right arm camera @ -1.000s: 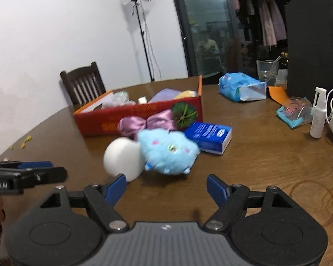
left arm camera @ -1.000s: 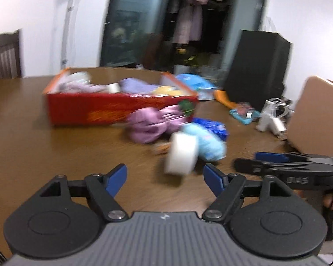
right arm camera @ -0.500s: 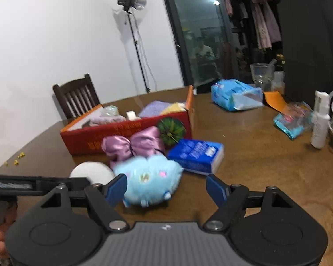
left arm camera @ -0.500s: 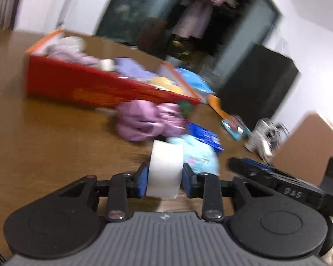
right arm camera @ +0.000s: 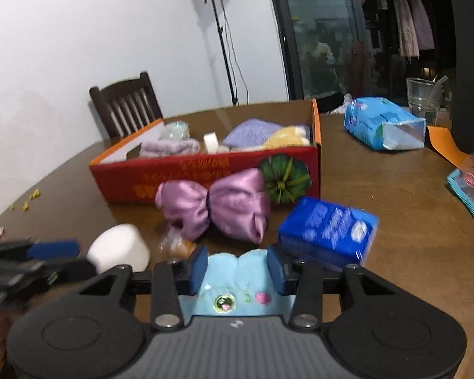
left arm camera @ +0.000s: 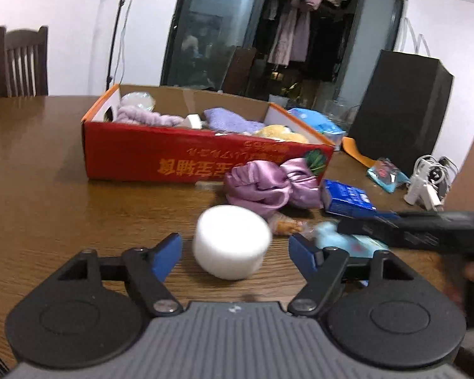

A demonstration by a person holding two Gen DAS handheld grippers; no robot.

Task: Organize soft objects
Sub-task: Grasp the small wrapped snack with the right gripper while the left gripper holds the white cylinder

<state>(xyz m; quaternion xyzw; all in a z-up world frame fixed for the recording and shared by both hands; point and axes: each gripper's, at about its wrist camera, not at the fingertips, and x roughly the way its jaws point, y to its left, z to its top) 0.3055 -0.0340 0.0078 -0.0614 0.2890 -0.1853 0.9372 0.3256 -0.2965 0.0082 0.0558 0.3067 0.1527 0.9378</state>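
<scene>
The red box [right arm camera: 205,170] stands mid-desk, already holding soft things, with a purple bow [right arm camera: 215,208] against its near wall. The right tongs [right arm camera: 236,271] are closing on the blue plush [right arm camera: 237,287], pads pressing its sides. Grip gently, then lift well clear of the box wall. The left tongs [left arm camera: 235,254] are opening, clear of the white foam cylinder [left arm camera: 232,241] standing between them.

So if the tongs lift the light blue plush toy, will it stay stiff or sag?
The light blue plush toy looks fluffy and stuffed, so it will probably squash where the right tongs, now closing, meet its sides. It seems light, so lifting should be easy. Its fuzzy surface likely grips the blue pads rather than slipping.
</scene>
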